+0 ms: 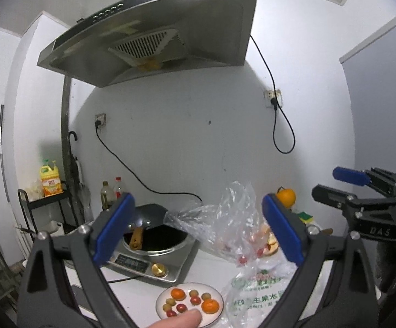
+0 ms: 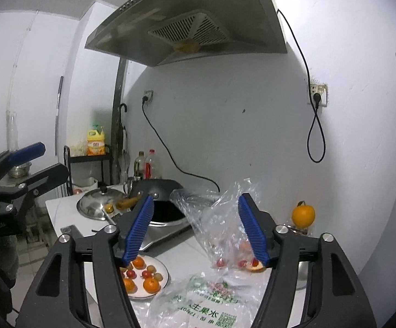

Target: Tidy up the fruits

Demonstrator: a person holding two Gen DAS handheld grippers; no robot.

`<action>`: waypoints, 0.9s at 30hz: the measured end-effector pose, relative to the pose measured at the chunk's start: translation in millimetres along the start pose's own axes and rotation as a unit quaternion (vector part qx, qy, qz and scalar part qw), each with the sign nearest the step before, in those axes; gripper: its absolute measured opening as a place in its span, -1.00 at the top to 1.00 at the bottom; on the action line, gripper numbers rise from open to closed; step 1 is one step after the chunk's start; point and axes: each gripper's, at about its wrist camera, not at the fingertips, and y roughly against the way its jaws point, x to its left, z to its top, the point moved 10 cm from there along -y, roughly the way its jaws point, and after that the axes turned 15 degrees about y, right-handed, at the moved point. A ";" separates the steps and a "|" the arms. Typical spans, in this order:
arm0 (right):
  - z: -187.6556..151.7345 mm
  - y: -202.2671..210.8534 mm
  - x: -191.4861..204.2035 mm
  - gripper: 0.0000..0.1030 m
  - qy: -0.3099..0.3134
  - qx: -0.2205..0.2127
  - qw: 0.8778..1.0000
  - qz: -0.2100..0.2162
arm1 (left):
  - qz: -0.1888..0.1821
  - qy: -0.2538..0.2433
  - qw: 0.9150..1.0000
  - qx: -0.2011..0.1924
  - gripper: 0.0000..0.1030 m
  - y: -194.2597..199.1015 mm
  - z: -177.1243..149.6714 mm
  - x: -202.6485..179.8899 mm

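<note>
A white plate on the white counter holds small oranges, red cherry tomatoes and pale green fruits. Behind it a crumpled clear plastic bag holds more red and orange fruit. A second, printed plastic bag lies flat in front. My left gripper is open and empty above the plate. My right gripper is open and empty, held above the bags; it also shows at the right of the left wrist view.
An induction cooker with a dark wok stands left of the bags, a steel lid beside it. A whole orange sits at the back right. A range hood hangs overhead. A thumb shows at the bottom.
</note>
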 end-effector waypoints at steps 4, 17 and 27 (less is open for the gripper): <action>2.2 -4.5 -8.5 -0.38 0.001 -0.003 1.000 -0.001 | 0.002 0.004 1.000 -0.002 -0.86 -6.9 3.0 -2.1; -6.7 -14.9 -16.0 -0.38 -0.008 0.002 1.000 0.004 | 0.004 -0.009 1.000 0.015 -0.86 -29.4 -6.1 -9.0; -10.2 -22.3 -17.4 -0.38 -0.010 0.010 1.000 0.008 | 0.008 -0.001 1.000 0.024 -0.86 -37.5 -11.1 -6.6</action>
